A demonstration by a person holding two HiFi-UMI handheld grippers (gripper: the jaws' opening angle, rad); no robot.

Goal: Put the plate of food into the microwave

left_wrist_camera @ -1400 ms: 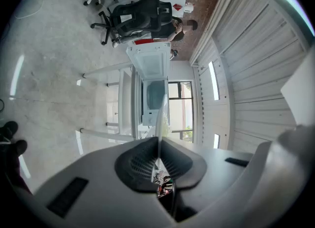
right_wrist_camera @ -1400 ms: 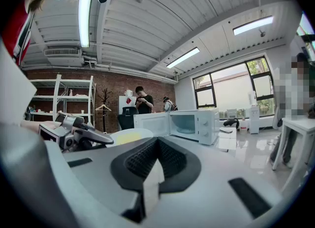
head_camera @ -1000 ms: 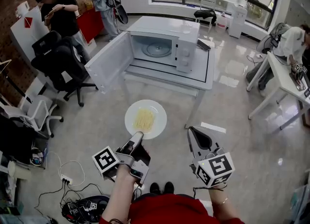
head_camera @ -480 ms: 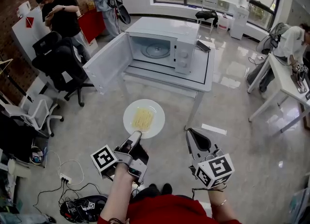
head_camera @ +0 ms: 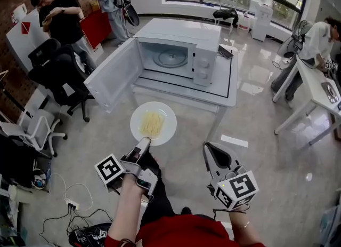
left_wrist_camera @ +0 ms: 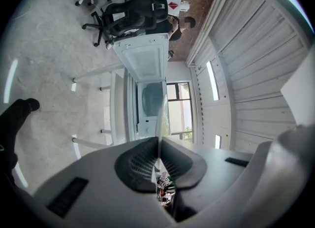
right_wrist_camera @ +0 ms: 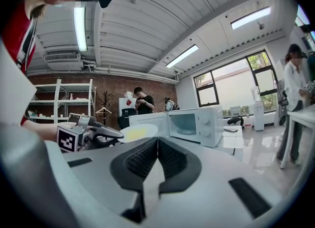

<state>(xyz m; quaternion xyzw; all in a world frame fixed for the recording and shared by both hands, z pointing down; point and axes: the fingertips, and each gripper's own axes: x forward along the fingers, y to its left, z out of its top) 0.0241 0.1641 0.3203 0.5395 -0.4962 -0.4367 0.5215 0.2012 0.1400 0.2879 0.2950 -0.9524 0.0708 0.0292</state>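
Observation:
A white plate (head_camera: 153, 123) with yellow noodles hangs in the air in front of the table, level, and shows edge-on as the plate (left_wrist_camera: 160, 118) in the left gripper view. My left gripper (head_camera: 145, 143) is shut on its near rim. The white microwave (head_camera: 176, 54) stands on the white table (head_camera: 218, 94) with its door (head_camera: 112, 75) swung wide open to the left and the glass turntable (head_camera: 170, 57) bare inside. My right gripper (head_camera: 209, 149) is to the right of the plate, shut with nothing in it; its own view shows the plate (right_wrist_camera: 139, 132) and the microwave (right_wrist_camera: 192, 123).
A black office chair (head_camera: 58, 70) stands left of the open door. Two people (head_camera: 58, 14) are at the back left and one person (head_camera: 314, 40) at a white desk (head_camera: 314, 91) on the right. Cables and a power strip (head_camera: 72, 203) lie on the floor at lower left.
My left gripper has carried the plate a little forward and left, nearer the table and open door. The right gripper has kept beside it.

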